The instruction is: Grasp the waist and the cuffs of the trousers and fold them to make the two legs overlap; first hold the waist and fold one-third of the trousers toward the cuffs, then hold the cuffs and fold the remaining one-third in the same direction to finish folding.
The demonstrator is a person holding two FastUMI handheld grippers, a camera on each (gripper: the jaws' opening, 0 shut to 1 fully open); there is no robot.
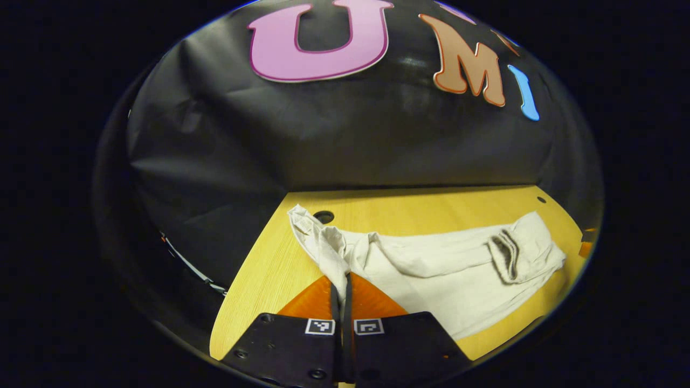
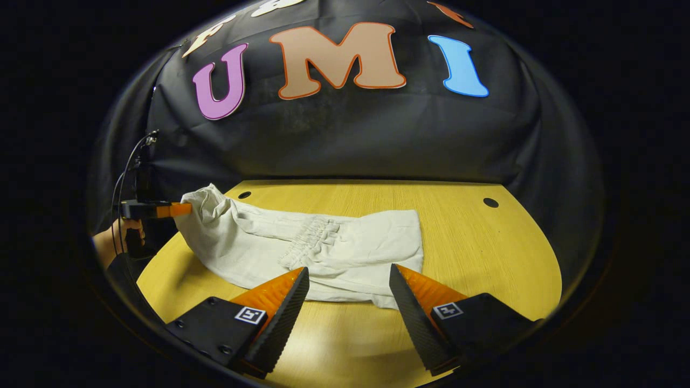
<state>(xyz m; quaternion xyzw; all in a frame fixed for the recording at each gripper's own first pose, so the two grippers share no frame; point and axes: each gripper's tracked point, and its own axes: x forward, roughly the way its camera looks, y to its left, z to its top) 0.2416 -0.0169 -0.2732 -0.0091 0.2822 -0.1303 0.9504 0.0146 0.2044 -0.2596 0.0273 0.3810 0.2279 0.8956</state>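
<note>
Off-white trousers (image 2: 345,253) lie across the wooden table (image 2: 485,253), the elastic waistband (image 2: 315,237) resting on top near the middle of the cloth. My right gripper (image 2: 349,293) hovers open just in front of their near edge, nothing between its fingers. At the far left of the right gripper view, my left gripper (image 2: 172,209), held by a hand (image 2: 116,234), pinches the cuff end and lifts it a little. In the left gripper view, my left gripper (image 1: 342,293) is shut on a bunched strip of the trousers (image 1: 431,264), which stretch away to the right.
The table (image 1: 269,280) has small round holes near its back edge (image 2: 244,194) (image 2: 490,202). Black cloth walls close in behind and on both sides. Bare wood lies to the right of the trousers in the right gripper view. A cable (image 2: 121,183) hangs by the hand.
</note>
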